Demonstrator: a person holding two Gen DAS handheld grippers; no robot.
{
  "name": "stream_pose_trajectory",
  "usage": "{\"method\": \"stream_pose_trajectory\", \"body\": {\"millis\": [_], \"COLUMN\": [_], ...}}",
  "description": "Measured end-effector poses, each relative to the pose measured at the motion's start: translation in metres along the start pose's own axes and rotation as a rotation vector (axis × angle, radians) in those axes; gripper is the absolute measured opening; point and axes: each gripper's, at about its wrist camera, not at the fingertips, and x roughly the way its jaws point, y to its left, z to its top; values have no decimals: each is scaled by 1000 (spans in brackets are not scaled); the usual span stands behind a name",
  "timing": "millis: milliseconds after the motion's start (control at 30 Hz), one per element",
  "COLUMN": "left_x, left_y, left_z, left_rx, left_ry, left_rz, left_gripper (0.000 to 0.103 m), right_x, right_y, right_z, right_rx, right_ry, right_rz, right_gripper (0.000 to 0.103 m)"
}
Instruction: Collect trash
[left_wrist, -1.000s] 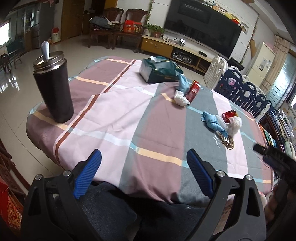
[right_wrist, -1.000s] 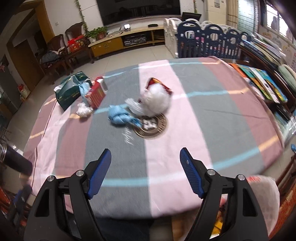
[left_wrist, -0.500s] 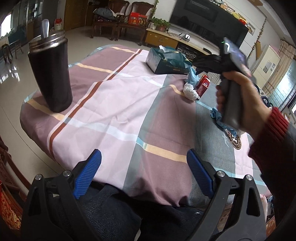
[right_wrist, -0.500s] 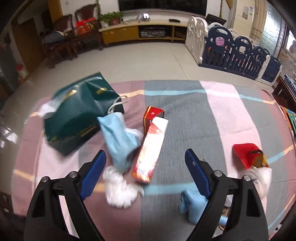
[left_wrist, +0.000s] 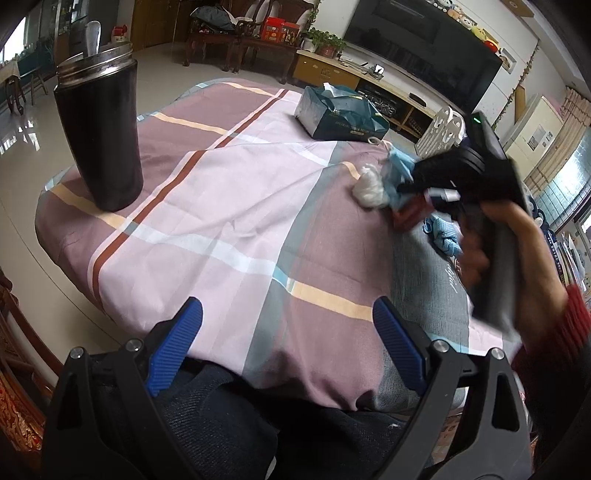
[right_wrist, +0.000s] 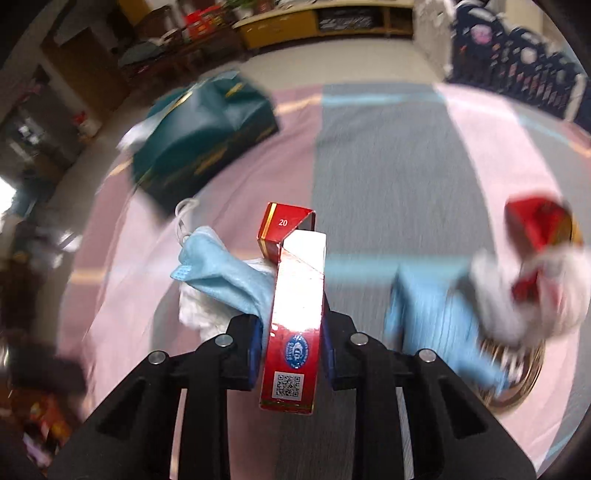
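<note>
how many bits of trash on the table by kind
Blue face masks: 2, face mask and second mask
Red cigarette packs: 2, cigarette pack and crumpled pack
White tissue wads: 2, tissue wad and second wad
Total: 6

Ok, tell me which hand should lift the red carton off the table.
Right. The right gripper has just been closing and its jaws now clamp the red carton. The left gripper hangs open at the table edge, far from the trash.
</note>
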Motion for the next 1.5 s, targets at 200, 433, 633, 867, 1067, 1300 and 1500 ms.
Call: {"method": "stream_pose_trajectory", "body": {"millis": [200,433,633,867,1067,1300,1500], "left_x": [-1,-1,1,3,6,6,15], "left_y": [-3,-5,4,8,10,7,11], "left_z": [-2,-3,-1,-1,0,-1,10], "left_rx": [13,18,-41,-50,-66,-45,-112], "left_ry": [-9,-14,-4,-1,10,7,43], "left_rz": [10,17,7,20,27,40,-48], "left_gripper": [93,93,93,93,93,93,92], "right_x": [-43,-93,-87,-32,-34,-96,-135], "right_y": [-19,-52,-6,47,41,11,-34], "right_z": [-72,-86,-79,-78,-84,-89,-114], "right_rx": [14,50,-64,-152,-136,-74,10], "right_ry": [86,-94,-103,26,18,-131,-201], "right_rz": [115,-43,-11,-16,-23,-18,-48], "right_gripper": [50,72,72,53,12,11,11]}}
